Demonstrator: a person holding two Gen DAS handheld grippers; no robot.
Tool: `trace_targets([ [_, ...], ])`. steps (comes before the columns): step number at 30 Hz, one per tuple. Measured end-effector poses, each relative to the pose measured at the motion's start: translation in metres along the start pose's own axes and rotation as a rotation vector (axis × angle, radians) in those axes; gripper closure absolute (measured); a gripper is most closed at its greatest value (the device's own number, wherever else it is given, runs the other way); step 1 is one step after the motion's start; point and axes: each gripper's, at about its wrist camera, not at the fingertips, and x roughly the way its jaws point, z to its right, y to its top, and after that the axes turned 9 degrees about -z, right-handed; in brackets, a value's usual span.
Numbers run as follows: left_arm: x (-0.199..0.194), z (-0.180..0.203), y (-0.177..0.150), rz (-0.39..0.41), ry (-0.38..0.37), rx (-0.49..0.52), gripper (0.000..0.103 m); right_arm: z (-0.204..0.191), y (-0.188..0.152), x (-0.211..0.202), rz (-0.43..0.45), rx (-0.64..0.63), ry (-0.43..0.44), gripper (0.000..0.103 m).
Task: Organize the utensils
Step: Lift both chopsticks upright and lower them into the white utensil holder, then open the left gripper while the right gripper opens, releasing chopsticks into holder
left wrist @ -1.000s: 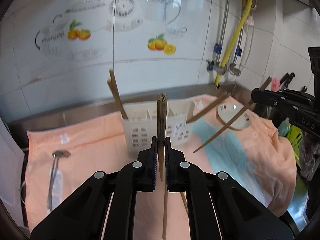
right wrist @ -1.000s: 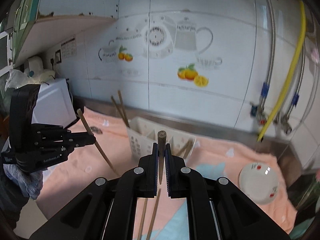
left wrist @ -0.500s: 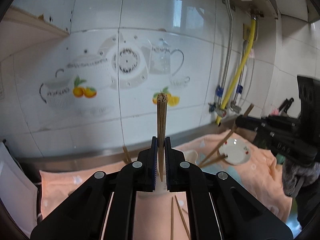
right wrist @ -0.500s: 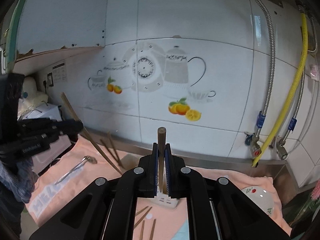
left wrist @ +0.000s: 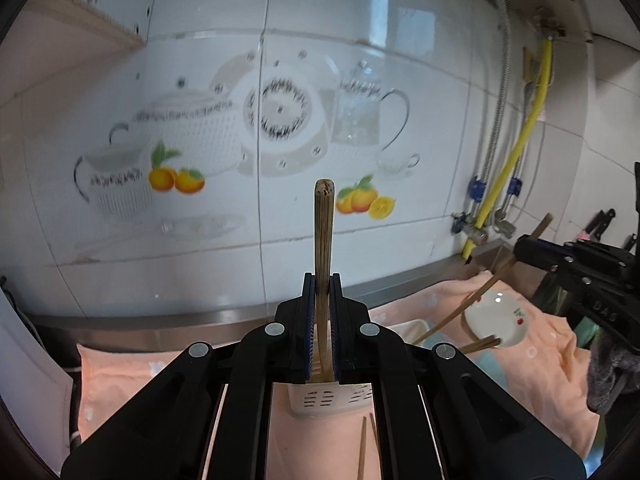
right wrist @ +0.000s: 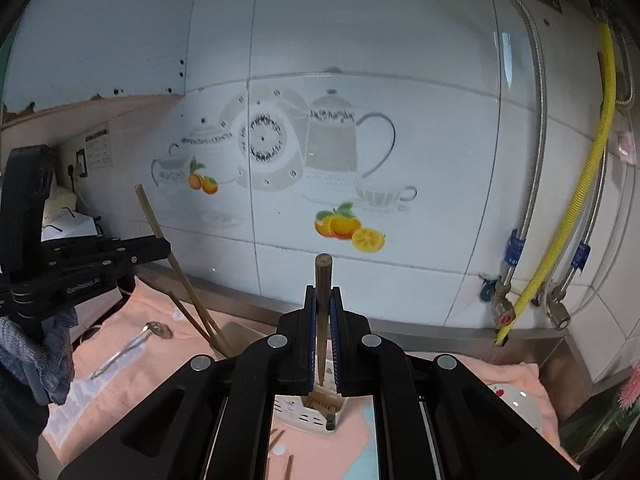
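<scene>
**Two chopsticks clamped above the holder: slip and miss risks**

Left wrist view: my left gripper (left wrist: 323, 328) is clamped narrow on a pale bamboo chopstick (left wrist: 323, 240) standing upright at frame centre. The white slotted plastic utensil holder (left wrist: 332, 400) sits low centre, largely hidden behind my jaws on the peach cloth (left wrist: 552, 372). Risk: with the holder hidden, the tip could miss a compartment or tip the holder over. At right, the other gripper's body shows partial lettering, seemingly "DAS".

Right wrist view: my right gripper (right wrist: 323, 336) pinches a dark brown wooden chopstick (right wrist: 322, 280) by a thin section; it may pivot or slip. The left gripper at left reads "GenRobot.AI".
</scene>
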Motion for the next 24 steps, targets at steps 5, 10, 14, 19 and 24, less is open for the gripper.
trace_targets([
  [5,0.02,-0.007,-0.011,-0.039,0.006,-0.02,0.097,0.007,-0.012,0.018,-0.048,0.012,-0.006,0.097],
  [10,0.033,-0.012,-0.02,-0.07,0.006,-0.032,0.097,0.01,-0.025,0.033,-0.089,0.018,-0.005,0.097],
  [14,0.042,-0.01,-0.028,-0.095,0.014,-0.023,0.097,0.011,-0.034,0.042,-0.114,0.025,-0.001,0.097],
  [19,0.048,-0.012,-0.031,-0.115,0.019,-0.029,0.097,0.012,-0.041,0.051,-0.14,0.035,0.005,0.096],
  [24,0.051,-0.011,-0.034,-0.124,0.021,-0.026,0.097,0.014,-0.045,0.056,-0.155,0.044,0.008,0.096],
])
